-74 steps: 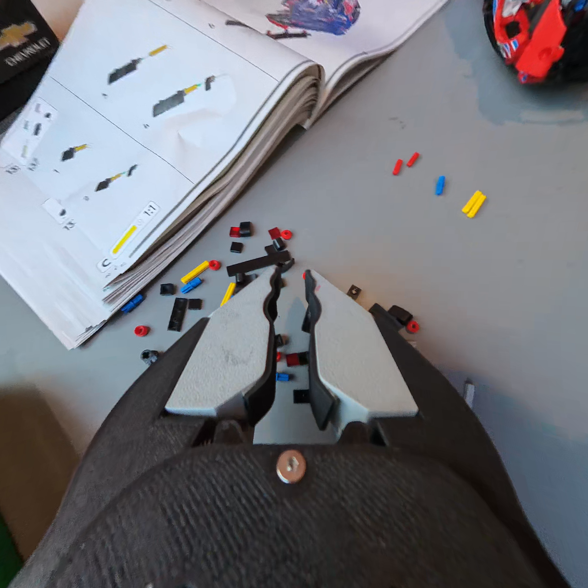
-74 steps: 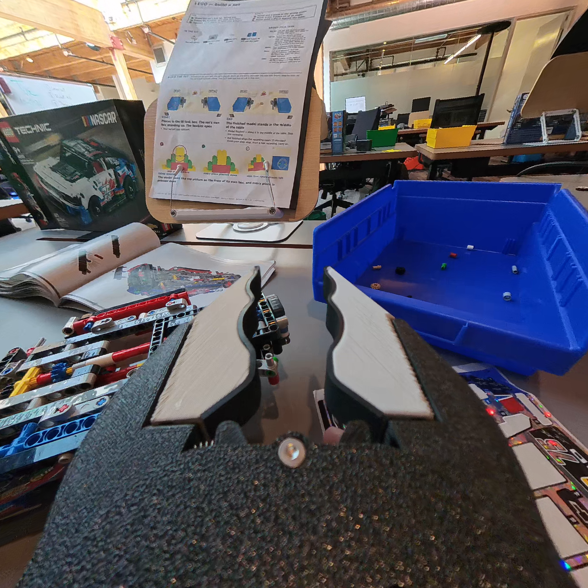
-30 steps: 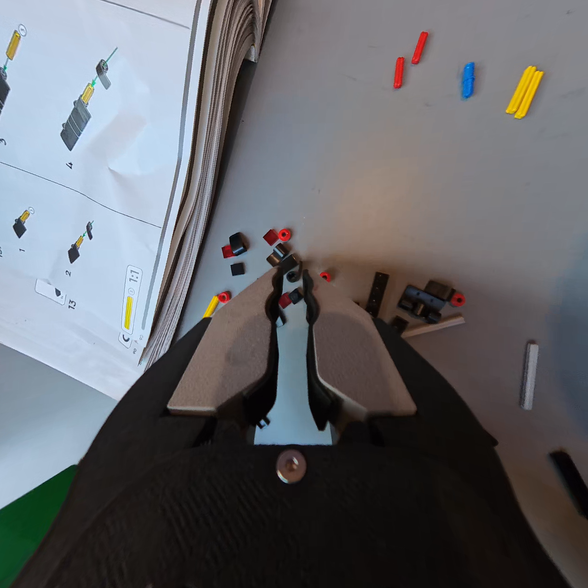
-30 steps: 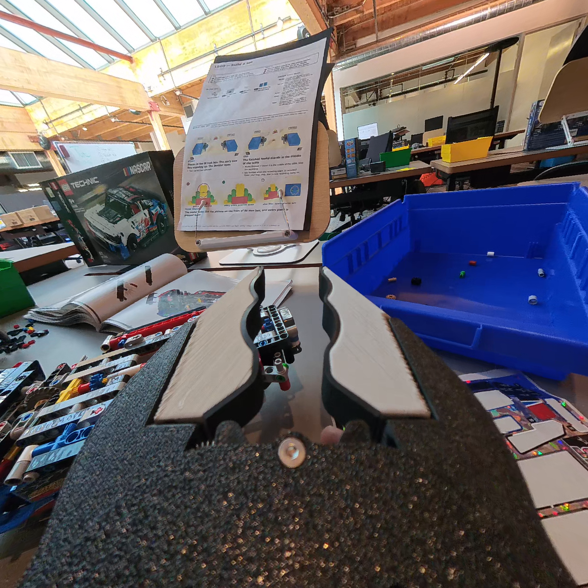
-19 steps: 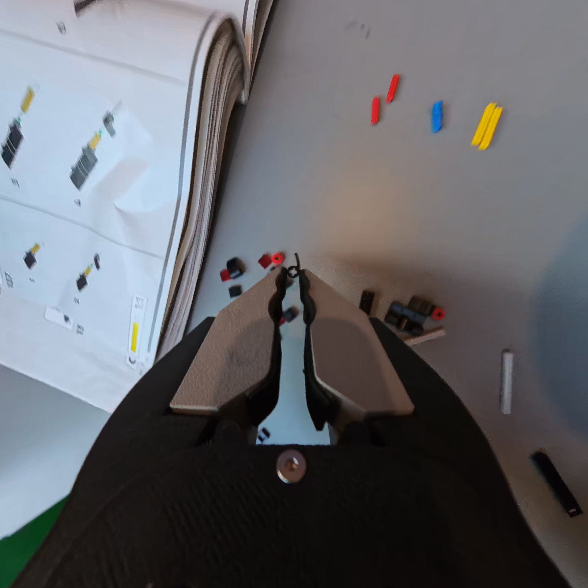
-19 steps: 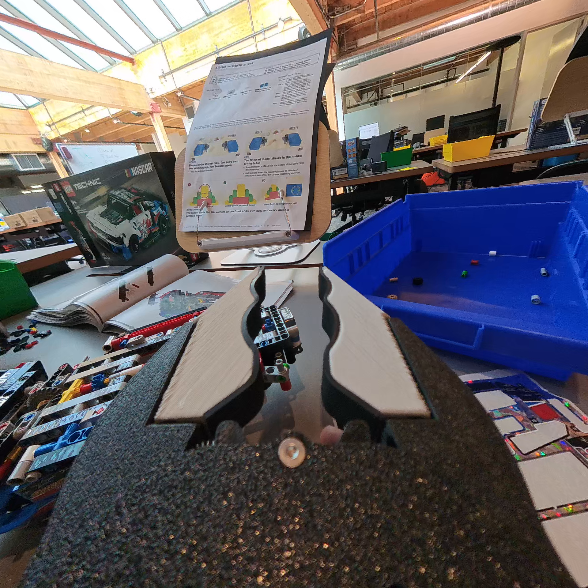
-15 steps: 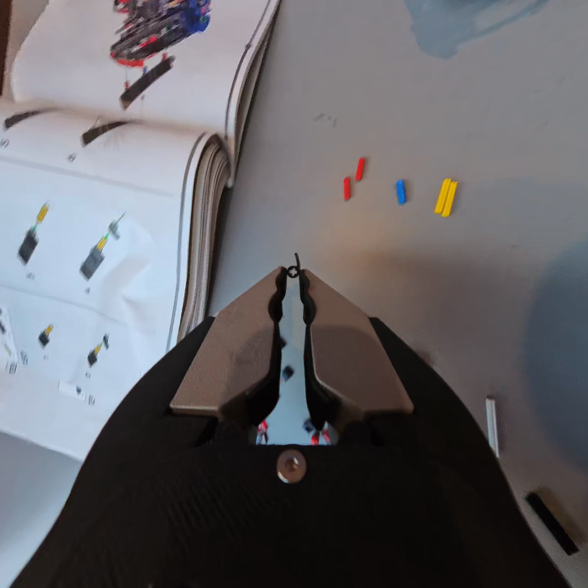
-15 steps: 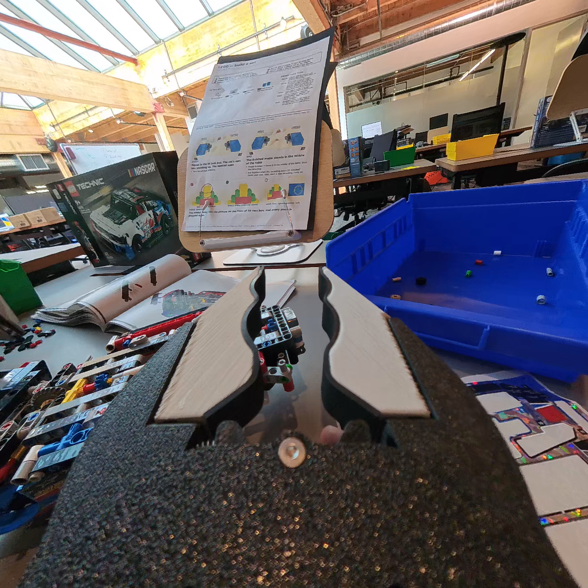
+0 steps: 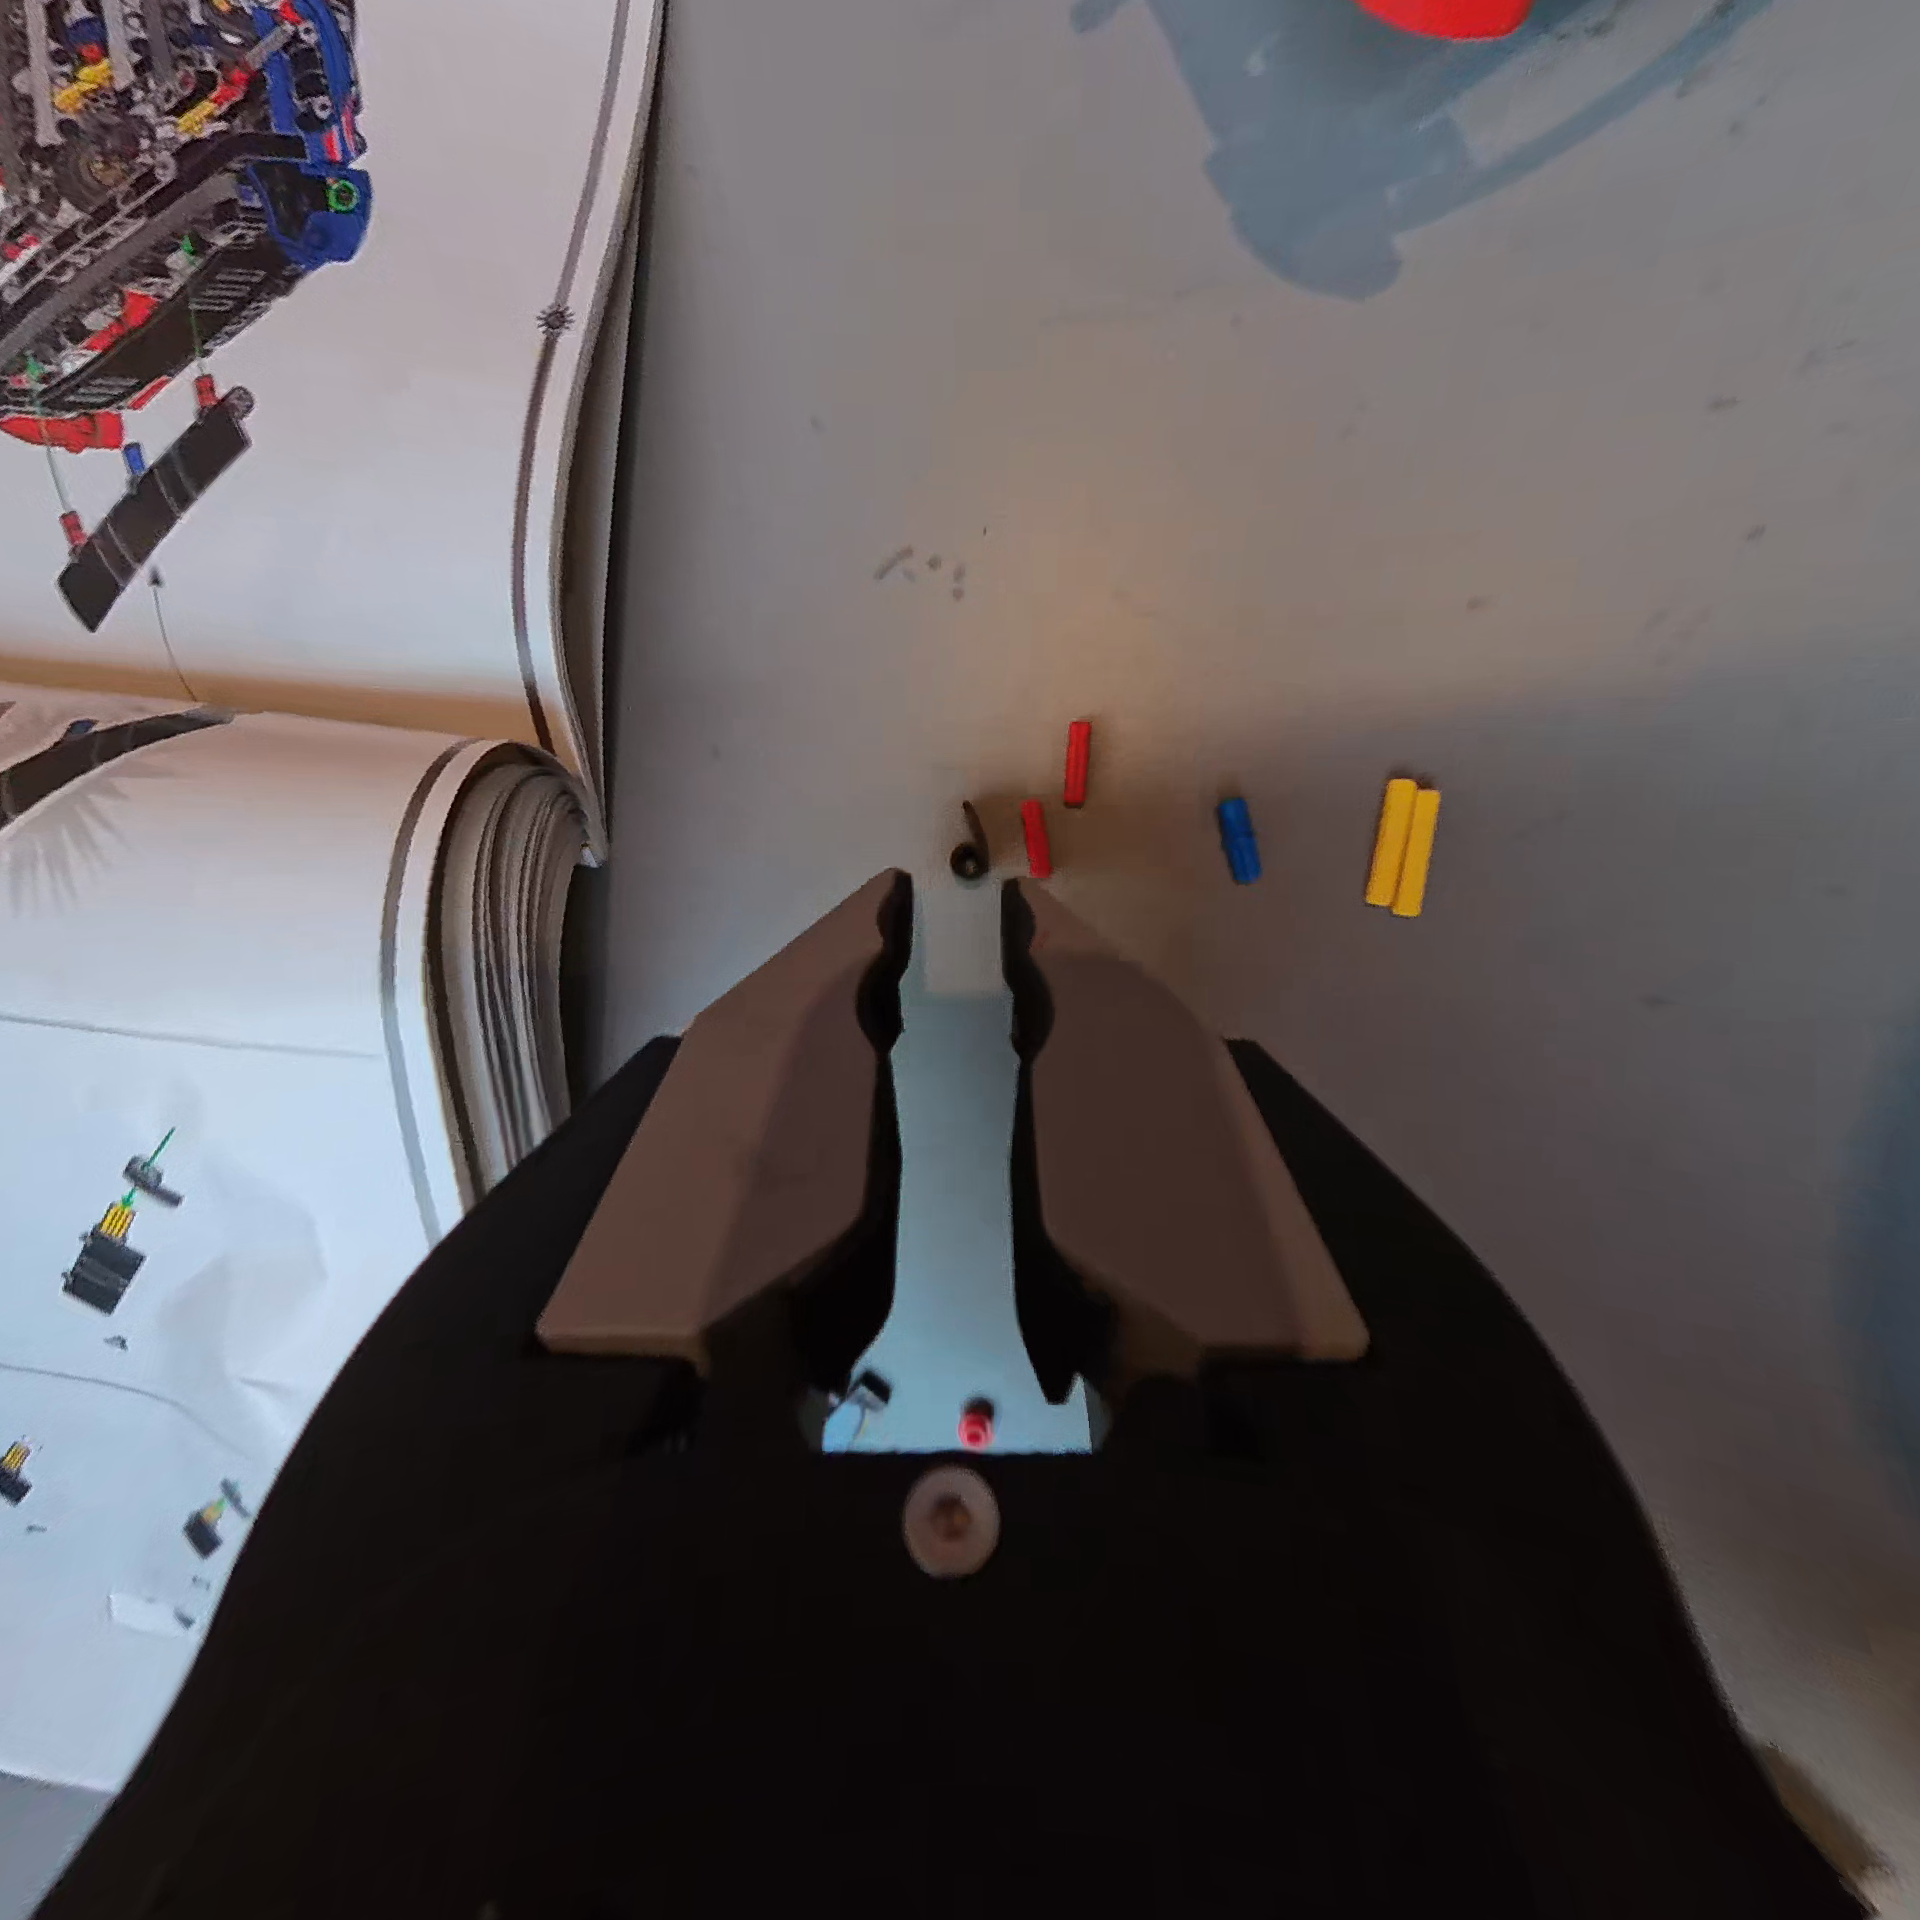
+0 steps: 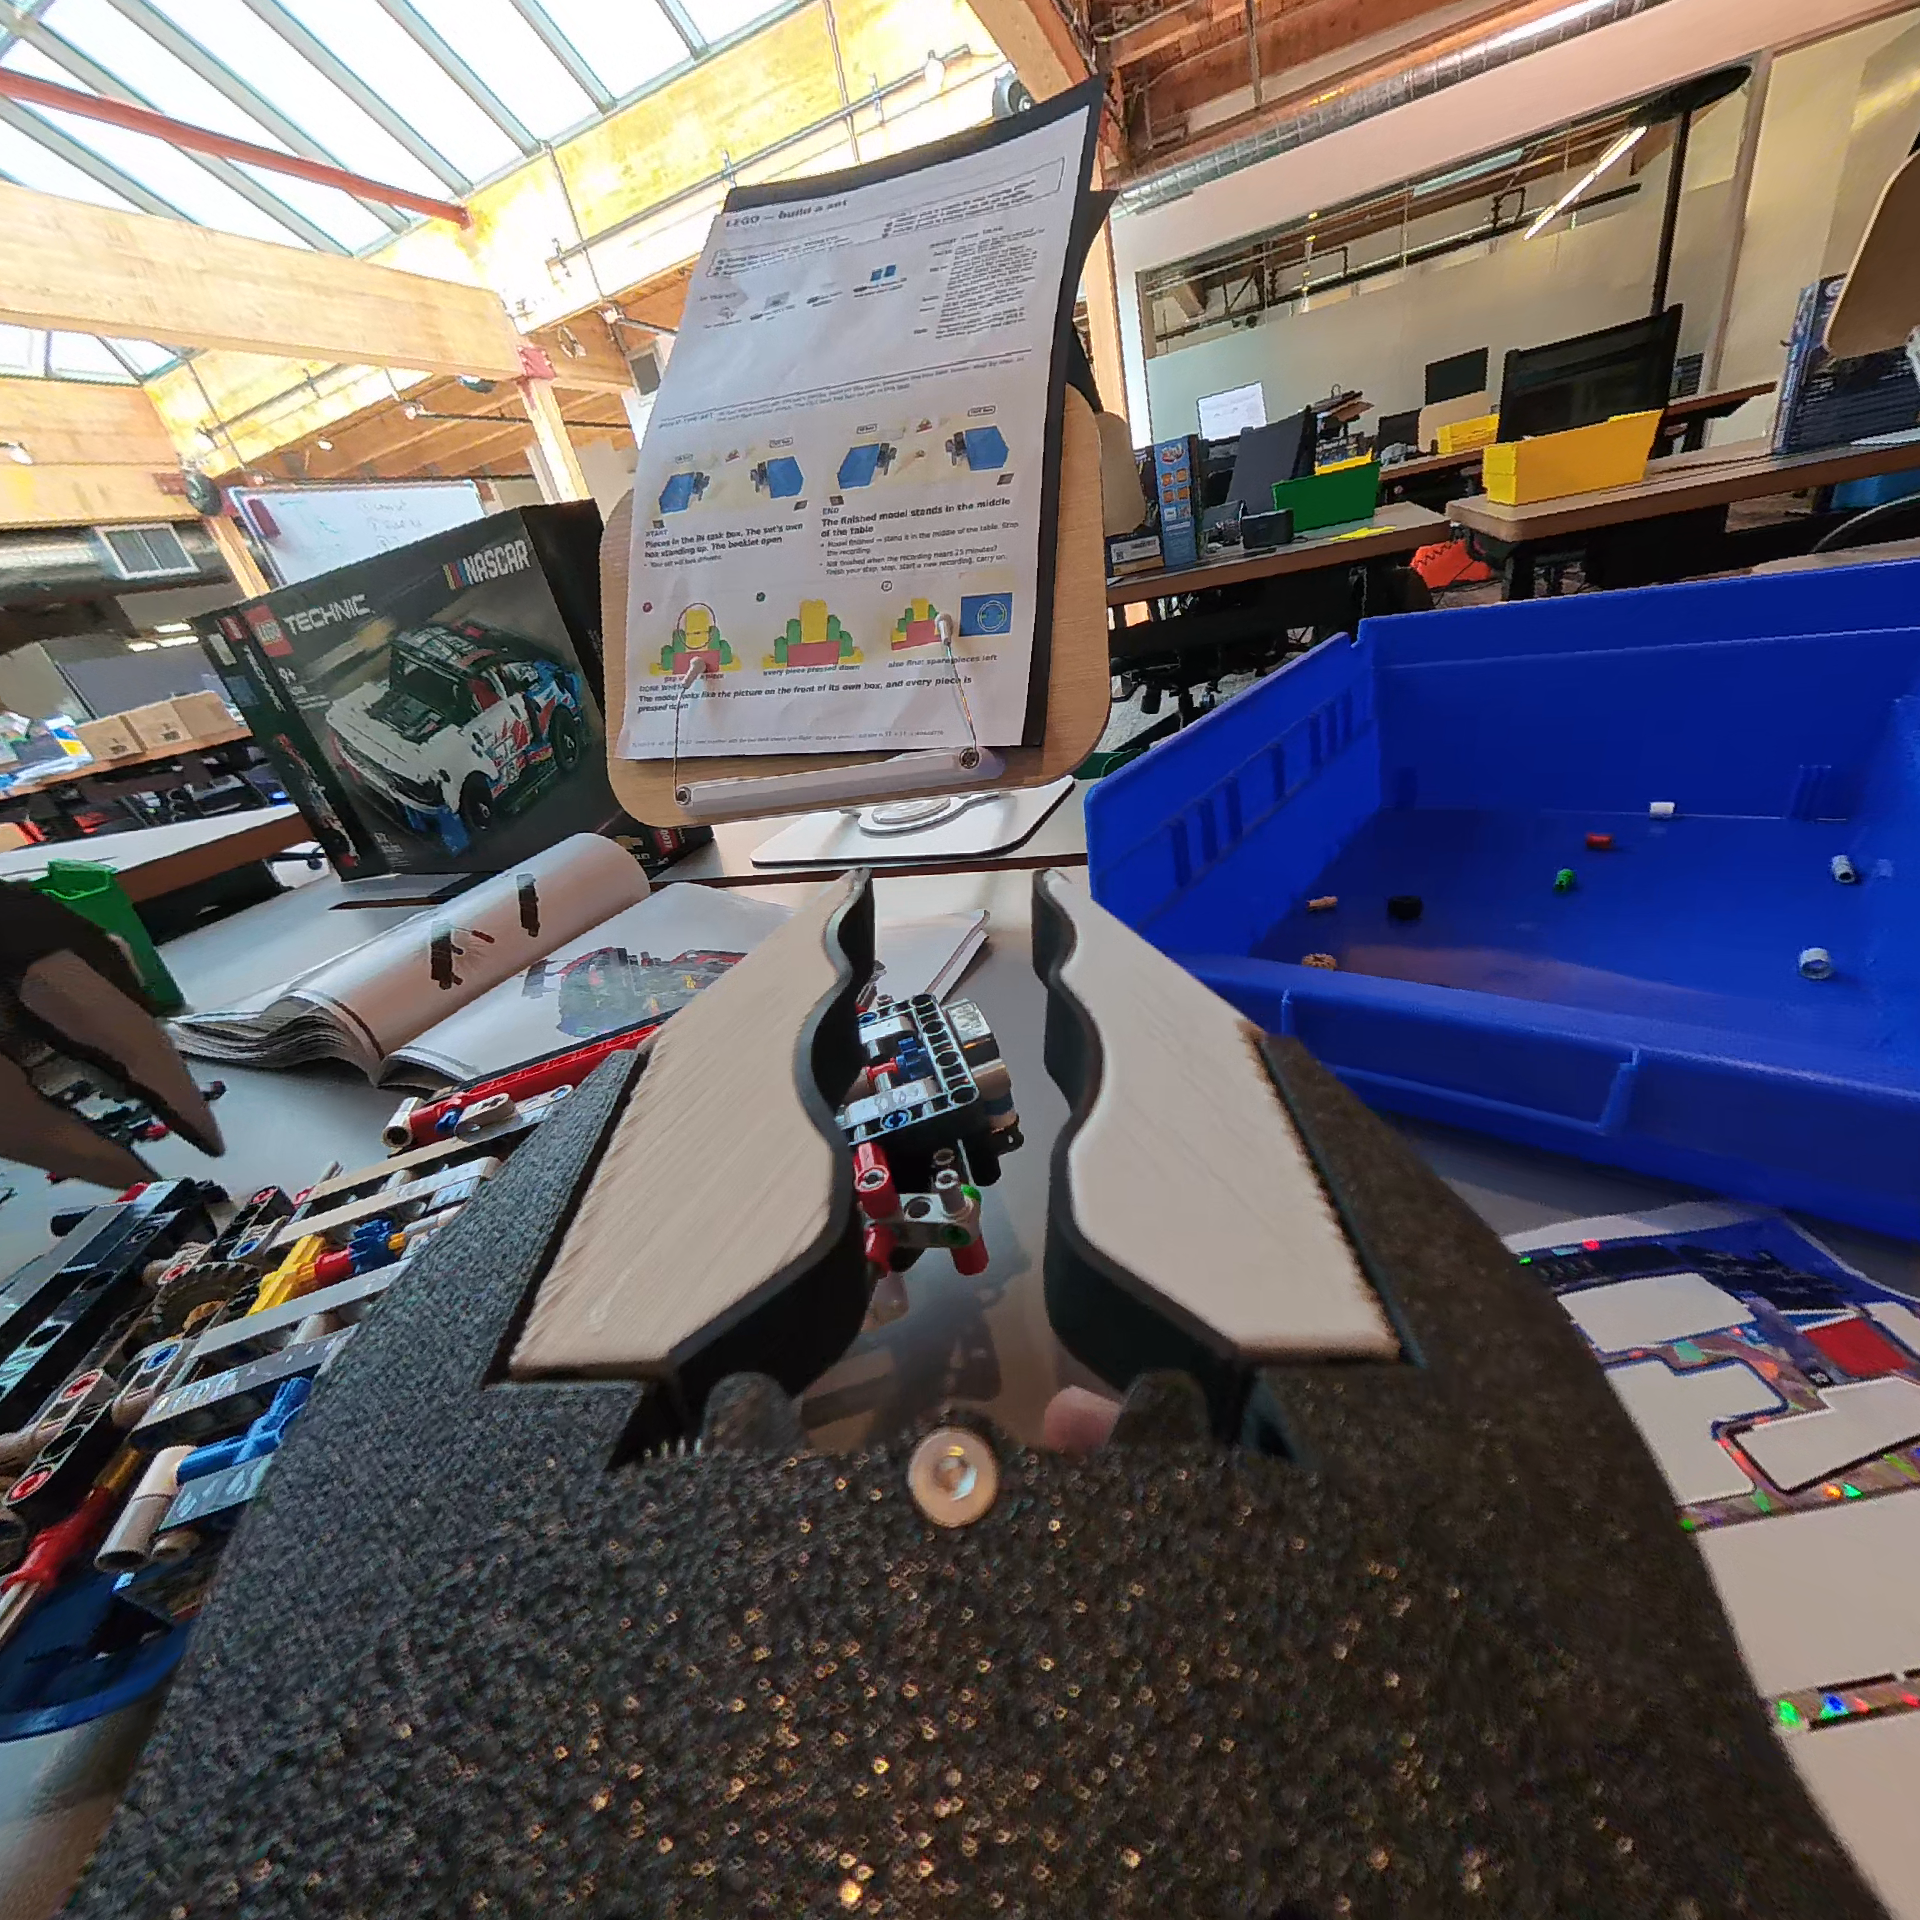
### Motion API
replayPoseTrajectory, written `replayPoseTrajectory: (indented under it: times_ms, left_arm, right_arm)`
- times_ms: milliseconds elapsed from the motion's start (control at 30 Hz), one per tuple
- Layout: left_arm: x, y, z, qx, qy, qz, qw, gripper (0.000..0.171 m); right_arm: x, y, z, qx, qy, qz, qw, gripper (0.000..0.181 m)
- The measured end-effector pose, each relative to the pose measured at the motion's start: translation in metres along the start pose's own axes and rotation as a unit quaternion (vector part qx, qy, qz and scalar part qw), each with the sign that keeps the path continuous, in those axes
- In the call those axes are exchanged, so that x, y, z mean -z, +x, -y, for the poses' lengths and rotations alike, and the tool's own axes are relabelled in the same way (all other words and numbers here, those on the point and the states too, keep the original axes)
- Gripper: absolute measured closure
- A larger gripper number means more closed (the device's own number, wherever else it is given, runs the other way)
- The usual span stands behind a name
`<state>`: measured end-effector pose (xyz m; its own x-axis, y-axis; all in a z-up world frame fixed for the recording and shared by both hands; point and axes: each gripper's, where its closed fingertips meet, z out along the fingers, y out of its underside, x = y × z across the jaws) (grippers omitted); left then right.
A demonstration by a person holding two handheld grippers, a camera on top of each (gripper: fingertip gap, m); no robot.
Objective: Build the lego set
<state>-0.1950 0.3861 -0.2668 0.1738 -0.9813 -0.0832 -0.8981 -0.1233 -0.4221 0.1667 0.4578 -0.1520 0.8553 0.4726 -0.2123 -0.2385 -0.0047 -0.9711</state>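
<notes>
**op:** Quick update from my end. Half a second ago my left gripper had that small black piece pinched at the tips. Now the jaws are released, with a clear gap, and the piece lies on the desk just past them, right beside the nearer of the two red pins. The blue pin and the yellow pair sit further right in the same row. The open instruction booklet is off to the left.

**reply:** So you're sorting, not building yet?

**op:** Looks that way to me. The piece came over from the loose pile and joined the laid-out row, so I'd guess I'm staging parts for the step on the page. Nothing is clicked together from this move.

**reply:** And the right side?

**op:** My right gripper hangs over the half-built car chassis with its jaws spread wide, gripping nothing. The chassis rests on the desk between booklet and blue bin, which holds only a few stray bits. The sticker sheet lies at right. Lots of build left, I reckon.
</notes>
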Motion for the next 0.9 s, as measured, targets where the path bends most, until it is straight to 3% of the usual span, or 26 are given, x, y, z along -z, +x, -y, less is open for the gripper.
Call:
replayPoseTrajectory:
  times_ms: [133, 267, 467, 633, 900]
  left_arm:
    - [0.036, -0.005, -0.015, 0.027, 0.002, 0.031, 0.999, 0.156]
    - [0.075, 0.004, -0.050, 0.054, -0.005, 0.061, 0.997, 0.157]
    - [0.102, 0.030, -0.108, 0.116, -0.024, 0.091, 0.989, 0.159]
    - [0.131, 0.031, -0.133, 0.192, -0.008, 0.119, 0.974, 0.166]
    - [0.104, 0.050, -0.136, 0.167, -0.042, 0.066, 0.983, 0.163]
  right_arm:
    - [-0.001, -0.002, -0.001, -0.004, -0.002, 0.004, 1.000, 0.151]
    - [-0.001, -0.003, -0.001, -0.004, -0.002, 0.005, 1.000, 0.152]
    - [-0.001, -0.002, -0.001, -0.005, -0.002, 0.004, 1.000, 0.152]
    - [-0.001, -0.002, -0.001, -0.005, -0.001, 0.001, 1.000, 0.152]
    - [0.000, -0.001, 0.000, -0.006, 0.001, -0.002, 1.000, 0.152]
